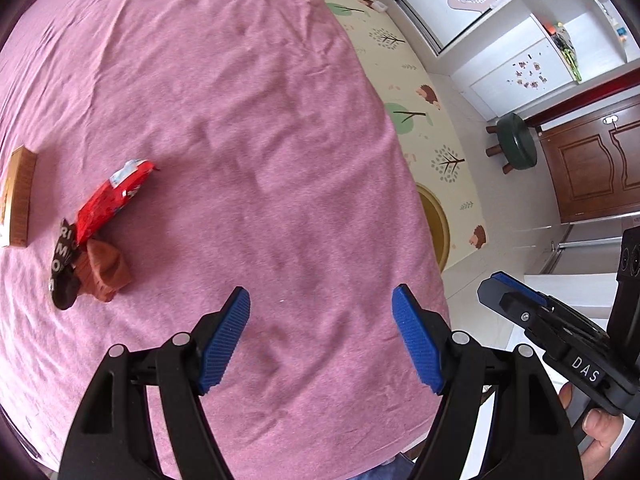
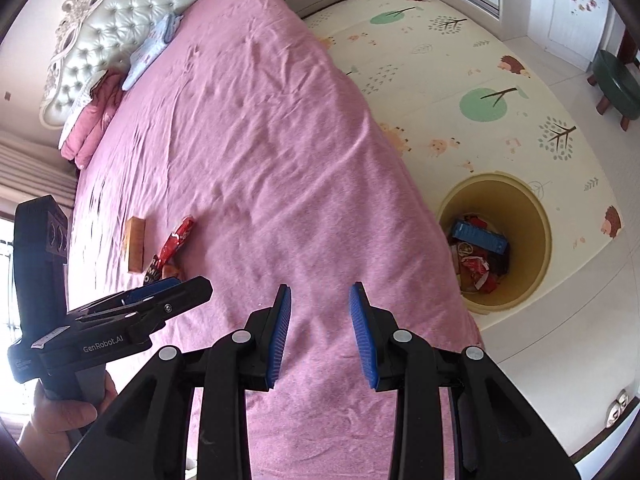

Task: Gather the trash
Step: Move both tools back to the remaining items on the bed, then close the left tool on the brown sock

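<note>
On the pink bed sheet (image 1: pixel 240 120) lie a red wrapper (image 1: pixel 110 200), a dark brown wrapper with white letters (image 1: pixel 62 268) and a brown-orange wrapper (image 1: pixel 106 274), bunched together at the left. They also show in the right wrist view: red wrapper (image 2: pixel 176 240). My left gripper (image 1: pixel 320 312) is open and empty over the sheet, right of the wrappers. My right gripper (image 2: pixel 320 308) is open and empty above the bed's near edge. A yellow bin (image 2: pixel 536 248) with trash in it stands on the floor right of the bed.
A wooden box (image 1: pixel 20 200) lies on the bed left of the wrappers, also in the right wrist view (image 2: pixel 135 246). Pillows (image 2: pixel 96 120) and headboard (image 2: pixel 104 28) are at the far end. A play mat (image 2: pixel 460 80) covers the floor; a green stool (image 1: pixel 516 140) stands by a wooden door.
</note>
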